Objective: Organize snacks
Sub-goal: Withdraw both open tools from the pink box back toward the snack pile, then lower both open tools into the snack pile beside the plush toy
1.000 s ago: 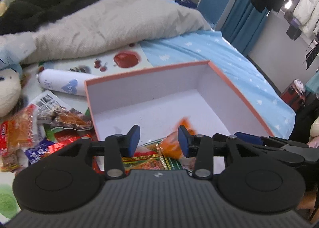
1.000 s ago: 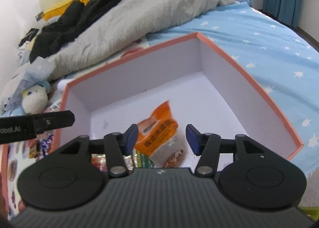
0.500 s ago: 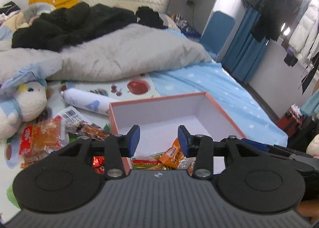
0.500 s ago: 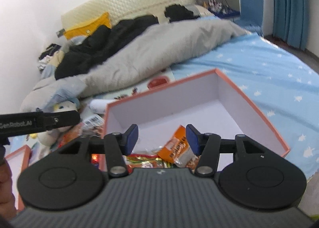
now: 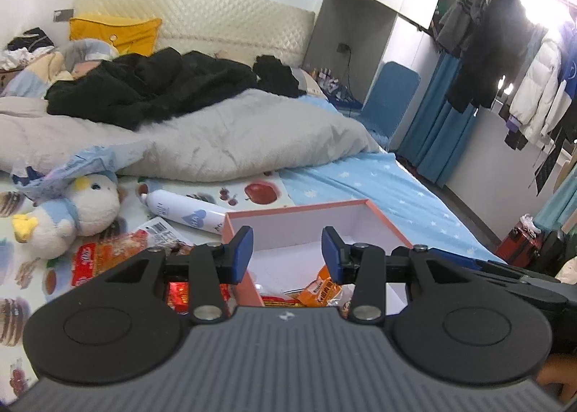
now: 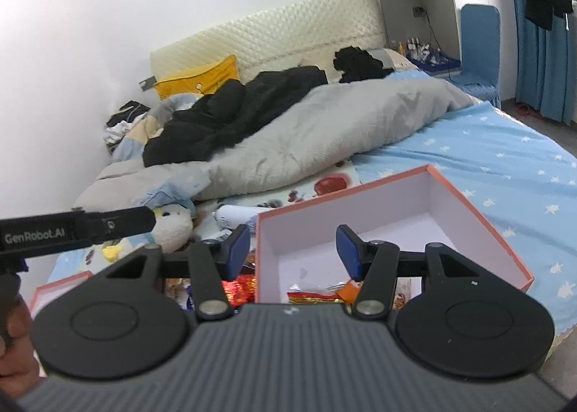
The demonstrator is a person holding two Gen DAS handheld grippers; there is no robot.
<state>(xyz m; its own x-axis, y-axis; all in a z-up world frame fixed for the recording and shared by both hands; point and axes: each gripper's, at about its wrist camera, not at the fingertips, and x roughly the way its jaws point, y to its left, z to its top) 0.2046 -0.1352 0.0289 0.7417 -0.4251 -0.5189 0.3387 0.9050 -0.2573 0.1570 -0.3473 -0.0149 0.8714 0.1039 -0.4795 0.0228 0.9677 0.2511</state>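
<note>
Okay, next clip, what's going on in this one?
A person with a gripper in each hand is sorting snacks on a bed into a pink-rimmed box. Right now the left gripper and right gripper are both open and empty, held above the near end of the box. A few snack packets already lie inside; more packets lie loose on the sheet beside a plush toy and a white bottle.

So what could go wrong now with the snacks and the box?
Three things might.

The box sits on soft bedding near the bed's edge, so a bump could tip it and spill the snacks inside.

Loose packets lie outside it by the plush toy and could be missed.

The white bottle lies on its side against the box and may roll if nudged.

Both grippers, left and right, are open and empty.
</note>
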